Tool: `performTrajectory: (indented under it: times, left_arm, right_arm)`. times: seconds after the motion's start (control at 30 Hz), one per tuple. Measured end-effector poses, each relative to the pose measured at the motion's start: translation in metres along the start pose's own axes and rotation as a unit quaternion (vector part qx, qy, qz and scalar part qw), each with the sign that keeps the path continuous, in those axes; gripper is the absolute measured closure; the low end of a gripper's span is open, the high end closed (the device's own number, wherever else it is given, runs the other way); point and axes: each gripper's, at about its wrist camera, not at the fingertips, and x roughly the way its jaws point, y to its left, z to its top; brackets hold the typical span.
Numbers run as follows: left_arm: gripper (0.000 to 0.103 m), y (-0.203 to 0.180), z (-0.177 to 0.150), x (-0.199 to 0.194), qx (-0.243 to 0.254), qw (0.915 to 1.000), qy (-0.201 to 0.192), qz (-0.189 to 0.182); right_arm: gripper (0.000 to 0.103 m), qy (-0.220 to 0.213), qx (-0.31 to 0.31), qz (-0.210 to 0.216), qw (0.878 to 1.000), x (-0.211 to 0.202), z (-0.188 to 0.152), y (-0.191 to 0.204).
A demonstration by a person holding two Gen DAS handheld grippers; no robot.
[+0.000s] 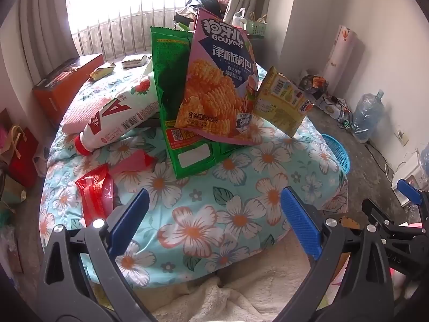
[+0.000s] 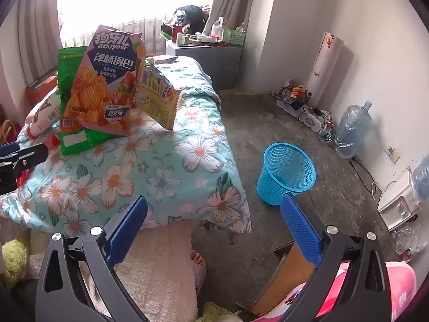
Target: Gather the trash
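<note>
On the floral quilt (image 1: 241, 187) lies a heap of trash: a pink snack bag (image 1: 219, 80) (image 2: 107, 80) leaning on a green bag (image 1: 185, 139) (image 2: 75, 134), a yellow packet (image 1: 281, 102) (image 2: 158, 96), a white bottle with a red cap (image 1: 118, 118) and a red wrapper (image 1: 96, 196). My left gripper (image 1: 214, 222) hovers open over the quilt, short of the heap, with nothing between its fingers. My right gripper (image 2: 214, 225) stands open over the bed's corner and the floor, also empty. A blue mesh basket (image 2: 287, 171) (image 1: 336, 155) stands on the floor right of the bed.
Two small wrappers (image 1: 118, 65) lie at the bed's far end near an orange box (image 1: 67, 86). A grey cabinet (image 2: 206, 61) with clutter stands by the window. A water jug (image 2: 354, 126), cables and a white appliance (image 2: 399, 204) line the right wall. A person's foot in a slipper (image 2: 197, 263) shows below.
</note>
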Motion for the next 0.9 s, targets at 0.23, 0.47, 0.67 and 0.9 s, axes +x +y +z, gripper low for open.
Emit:
performTrajectory:
  times: [0.23, 0.47, 0.67, 0.9]
  left_arm:
    - [0.009, -0.0025, 0.0004, -0.005, 0.003, 0.9999, -0.012, 0.003]
    - [0.009, 0.0004, -0.0005, -0.0034, -0.002, 1.0, -0.006, 0.002]
    - [0.009, 0.0015, -0.001, -0.0031, -0.002, 1.0, -0.003, 0.003]
    - [0.009, 0.0029, -0.0004, -0.006, -0.004, 1.0, -0.003, 0.004]
  right_arm:
    - [0.006, 0.0, 0.004, -0.001, 1.0, -0.0027, 0.0003, -0.0004]
    - [0.006, -0.005, 0.0, -0.002, 1.0, -0.0052, 0.0013, 0.0007]
    - [0.006, -0.006, 0.0, -0.002, 1.0, -0.0041, 0.0005, -0.0004]
    - [0.007, -0.007, -0.001, 0.0, 1.0, -0.0057, 0.0016, -0.0009]
